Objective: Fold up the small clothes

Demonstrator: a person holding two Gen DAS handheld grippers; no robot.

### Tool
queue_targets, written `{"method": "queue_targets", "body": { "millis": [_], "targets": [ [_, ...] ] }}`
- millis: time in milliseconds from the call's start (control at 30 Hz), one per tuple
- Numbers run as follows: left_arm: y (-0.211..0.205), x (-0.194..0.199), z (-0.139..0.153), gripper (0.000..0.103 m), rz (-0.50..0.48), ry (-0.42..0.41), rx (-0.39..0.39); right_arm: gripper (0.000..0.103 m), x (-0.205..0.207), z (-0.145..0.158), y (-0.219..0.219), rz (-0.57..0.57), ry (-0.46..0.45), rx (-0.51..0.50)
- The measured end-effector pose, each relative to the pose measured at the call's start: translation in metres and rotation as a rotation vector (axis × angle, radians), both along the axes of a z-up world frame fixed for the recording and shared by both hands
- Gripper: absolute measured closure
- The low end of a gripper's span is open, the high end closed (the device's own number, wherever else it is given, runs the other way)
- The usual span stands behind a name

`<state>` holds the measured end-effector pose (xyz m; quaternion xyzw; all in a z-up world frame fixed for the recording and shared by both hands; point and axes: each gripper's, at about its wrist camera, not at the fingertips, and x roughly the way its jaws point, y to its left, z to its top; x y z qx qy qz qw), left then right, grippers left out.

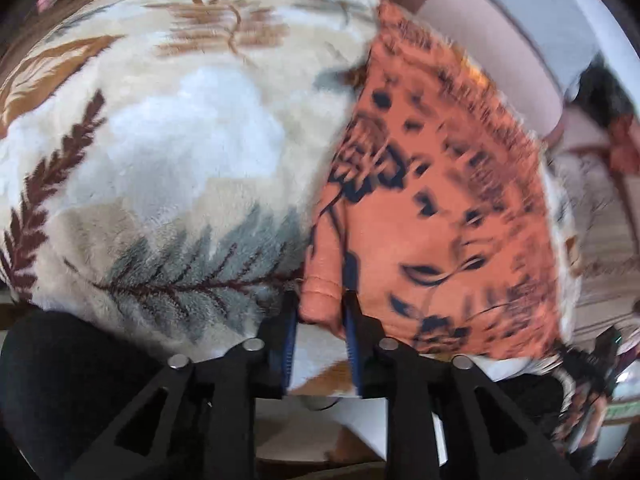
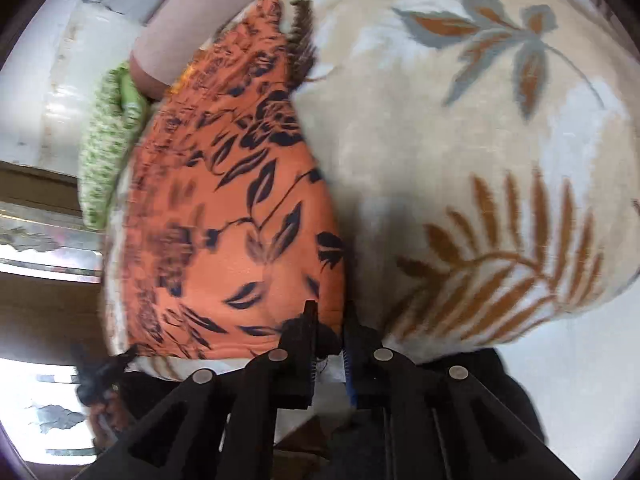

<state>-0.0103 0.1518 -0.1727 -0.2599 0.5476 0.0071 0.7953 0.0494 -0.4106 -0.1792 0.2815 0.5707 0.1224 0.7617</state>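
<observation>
At the bottom centre of each view, the left gripper (image 1: pixel 320 304) and right gripper (image 2: pixel 329 314) each pinch a hem of the orange flowered garment (image 1: pixel 440 208) on the leaf-patterned blanket (image 1: pixel 180 140).

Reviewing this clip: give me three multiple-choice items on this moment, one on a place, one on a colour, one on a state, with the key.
1. Where does the orange garment lie?
A. on the leaf-patterned blanket
B. on a bare wooden floor
C. in a basket

2. What colour is the print on the garment?
A. white
B. dark navy or black
C. yellow

3. What is between the left gripper fingers?
A. nothing
B. a fold of the blanket
C. a corner of the orange garment

Key: 1 A, plush leafy fabric shows around it; 2 B, dark flowers and leaves cover the orange; 3 C, the hemmed corner sits between the pads, as an edge does at the right gripper.
</observation>
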Motion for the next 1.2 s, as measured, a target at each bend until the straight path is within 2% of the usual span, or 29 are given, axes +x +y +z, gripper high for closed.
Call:
{"method": "queue_targets", "body": {
  "millis": [33, 67, 100, 133, 167, 200, 267, 300, 333, 367, 400, 433, 467, 500, 600, 667, 700, 767, 833, 967, 1000, 1033, 1067, 1100, 1133, 1167, 1200],
  "targets": [
    [0.001, -0.002, 0.007, 0.052, 0.001, -0.036, 0.004, 0.086, -0.001, 0.008, -0.001, 0.011, -0.024, -0.009],
    [0.001, -0.003, 0.018, 0.042, 0.004, -0.090, 0.026, 0.082, 0.000, 0.014, 0.000, 0.015, -0.042, -0.016],
    [0.001, -0.003, 0.024, 0.027, 0.007, -0.119, 0.041, 0.069, 0.000, 0.020, -0.004, 0.011, -0.064, -0.027],
    [0.001, -0.001, 0.027, 0.021, 0.007, -0.144, 0.048, 0.042, 0.002, 0.025, -0.009, -0.011, -0.078, -0.037],
    [0.002, 0.001, 0.026, 0.021, 0.002, -0.155, 0.045, 0.027, 0.005, 0.029, -0.011, -0.034, -0.088, -0.038],
    [0.001, 0.004, 0.019, 0.021, -0.006, -0.139, 0.044, 0.018, 0.007, 0.029, -0.014, -0.062, -0.104, -0.037],
    [-0.003, 0.013, 0.002, 0.021, -0.029, -0.088, 0.038, 0.018, 0.014, 0.021, -0.011, -0.056, -0.081, -0.025],
    [-0.007, 0.018, -0.009, 0.026, -0.048, -0.043, 0.047, 0.019, 0.019, 0.013, -0.008, -0.043, -0.058, -0.008],
    [-0.011, 0.021, -0.017, 0.050, -0.059, -0.008, 0.069, 0.022, 0.020, 0.007, -0.005, -0.037, -0.043, -0.006],
    [-0.014, 0.019, -0.018, 0.074, -0.063, 0.004, 0.130, 0.029, 0.019, 0.000, -0.001, -0.030, -0.027, -0.009],
    [-0.015, 0.019, -0.015, 0.083, -0.077, 0.007, 0.163, 0.060, 0.021, -0.005, 0.001, -0.023, -0.006, 0.002],
    [-0.013, 0.020, -0.013, 0.096, -0.094, 0.004, 0.126, 0.082, 0.022, -0.011, 0.002, -0.031, 0.022, 0.004],
    [-0.006, 0.019, -0.010, 0.096, -0.088, 0.006, 0.071, 0.085, 0.020, -0.013, 0.002, -0.029, 0.025, -0.006],
    [-0.003, 0.018, -0.005, 0.096, -0.084, -0.004, 0.066, 0.094, 0.020, -0.013, 0.005, -0.011, 0.031, -0.020],
    [-0.002, 0.007, 0.017, 0.096, -0.083, -0.072, 0.061, 0.095, 0.011, 0.011, 0.009, -0.019, -0.036, -0.017],
    [-0.006, 0.003, 0.019, 0.096, -0.083, -0.078, 0.055, 0.095, 0.005, 0.022, 0.004, -0.037, -0.075, 0.000],
    [-0.006, 0.005, 0.012, 0.096, -0.083, -0.059, 0.063, 0.095, 0.005, 0.022, 0.002, -0.042, -0.071, -0.002],
    [0.004, 0.008, -0.013, 0.096, -0.066, 0.012, 0.035, 0.095, 0.012, 0.002, 0.000, -0.037, -0.007, -0.030],
    [0.004, 0.005, -0.015, 0.096, -0.052, 0.011, 0.011, 0.095, 0.016, -0.016, 0.002, -0.009, 0.045, -0.006],
    [0.001, 0.004, -0.006, 0.092, -0.095, -0.022, 0.047, 0.090, 0.014, -0.005, 0.002, -0.025, -0.009, 0.017],
    [0.002, 0.004, -0.006, 0.089, -0.094, -0.023, 0.053, 0.083, 0.015, -0.003, -0.003, -0.038, -0.019, 0.027],
    [0.004, 0.004, -0.008, 0.075, -0.083, -0.021, 0.054, 0.061, 0.015, -0.003, -0.005, -0.049, -0.014, 0.030],
    [0.001, 0.006, -0.012, 0.063, -0.079, -0.025, 0.034, 0.044, 0.016, -0.005, -0.008, -0.058, 0.003, 0.024],
    [0.002, 0.005, -0.012, 0.060, -0.075, -0.036, 0.011, 0.028, 0.013, -0.006, -0.009, -0.057, 0.010, 0.019],
    [-0.001, 0.005, -0.012, 0.060, -0.070, -0.039, 0.016, 0.030, 0.014, -0.009, -0.006, -0.031, 0.022, 0.021],
    [-0.002, 0.006, -0.009, 0.078, -0.077, -0.037, 0.036, 0.033, 0.014, -0.010, -0.003, -0.007, 0.028, 0.022],
    [-0.005, 0.008, -0.009, 0.098, -0.100, -0.024, 0.069, 0.057, 0.017, -0.011, 0.000, 0.011, 0.037, 0.012]
  ]
}}
